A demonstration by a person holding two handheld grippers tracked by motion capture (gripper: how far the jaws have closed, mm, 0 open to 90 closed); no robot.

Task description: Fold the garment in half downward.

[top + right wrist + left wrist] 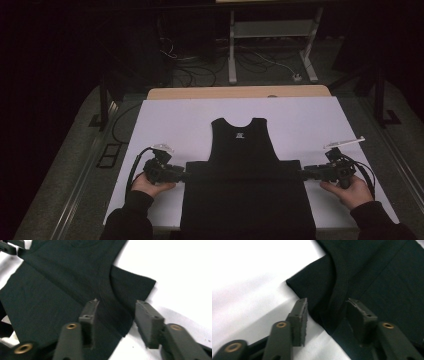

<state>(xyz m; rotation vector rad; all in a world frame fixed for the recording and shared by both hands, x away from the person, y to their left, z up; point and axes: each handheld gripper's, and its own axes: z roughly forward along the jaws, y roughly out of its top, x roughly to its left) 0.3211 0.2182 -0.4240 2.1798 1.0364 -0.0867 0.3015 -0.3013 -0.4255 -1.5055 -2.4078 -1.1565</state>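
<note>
Around you the room was dark, with a white-legged stand [272, 37] and loose cables [200, 67] on the floor at twelve o'clock. The table [240, 92] carried a white sheet [175, 117], and the black T-shirt [245, 190] lay folded on it toward six o'clock. Your left gripper [186, 175] at nine o'clock and right gripper [303, 174] at three o'clock both stood released, folded sleeve edges lying loose between their pads.

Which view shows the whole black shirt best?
High view: the black shirt lies flat on the white sheet, neckline and both folded sleeves visible. Left gripper view gives one sleeve corner close up; right gripper view, the other sleeve and part of the body.
</note>
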